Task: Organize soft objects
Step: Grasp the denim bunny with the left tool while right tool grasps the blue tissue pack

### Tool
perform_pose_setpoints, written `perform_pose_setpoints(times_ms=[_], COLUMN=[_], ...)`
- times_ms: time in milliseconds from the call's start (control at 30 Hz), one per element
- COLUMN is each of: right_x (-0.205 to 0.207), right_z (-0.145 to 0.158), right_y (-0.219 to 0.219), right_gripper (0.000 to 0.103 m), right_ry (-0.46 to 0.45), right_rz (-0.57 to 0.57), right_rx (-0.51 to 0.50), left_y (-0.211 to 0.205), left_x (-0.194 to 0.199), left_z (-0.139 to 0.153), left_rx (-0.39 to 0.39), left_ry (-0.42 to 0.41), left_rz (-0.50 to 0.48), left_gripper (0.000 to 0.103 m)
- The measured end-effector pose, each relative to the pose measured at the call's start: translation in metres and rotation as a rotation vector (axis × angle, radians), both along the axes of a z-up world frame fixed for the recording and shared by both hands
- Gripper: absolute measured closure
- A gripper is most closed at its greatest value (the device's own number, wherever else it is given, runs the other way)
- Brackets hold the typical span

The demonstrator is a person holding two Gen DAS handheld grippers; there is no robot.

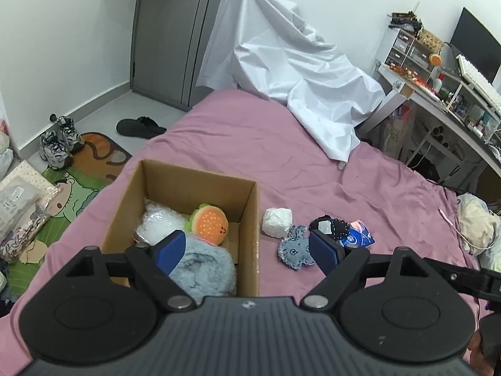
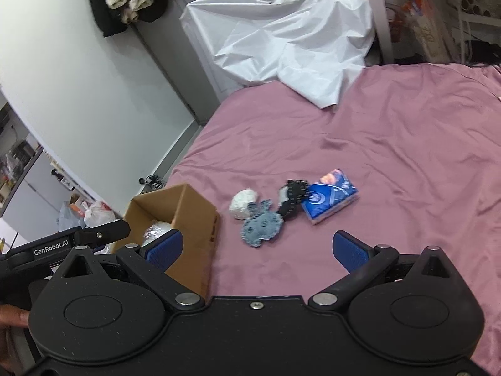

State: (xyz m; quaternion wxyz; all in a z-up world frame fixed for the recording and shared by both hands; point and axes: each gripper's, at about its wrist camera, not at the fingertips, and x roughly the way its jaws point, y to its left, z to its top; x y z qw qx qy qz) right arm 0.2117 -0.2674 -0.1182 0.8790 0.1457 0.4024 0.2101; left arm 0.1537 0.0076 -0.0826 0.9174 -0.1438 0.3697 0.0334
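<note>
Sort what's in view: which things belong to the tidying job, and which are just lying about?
Job: cardboard box, burger plush, grey fluffy thing, white bundle, denim plush, black pouch, tissue pack.

Lying about: white sheet, sneakers, sandal.

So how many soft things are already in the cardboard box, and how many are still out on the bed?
In the box: 3 (plastic bag, burger toy, grey furry thing)
On the bed: 4 (white bundle, denim patch, black pouch, blue tissue pack)
Total: 7
</note>
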Motion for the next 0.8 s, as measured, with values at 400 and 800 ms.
perform_pose_setpoints(times_ms=[400,800], right_x=[0.016,0.039], right_z=[-0.025,-0.051], right_y=[-0.034,-0.036], right_gripper=[0.0,0.0], right_ry=[0.029,-0.012], right_rz=[-0.04,0.061], right_rx=[0.002,-0.082], left_y=[-0.05,-0.084], left_x=[0.034,0.068], left_z=[-0.009,-0.036], left_rx=[0.045,0.072], left_ry=[0.016,0.095], left_rz=[-0.122,-0.174], left_gripper=[0.018,0.018])
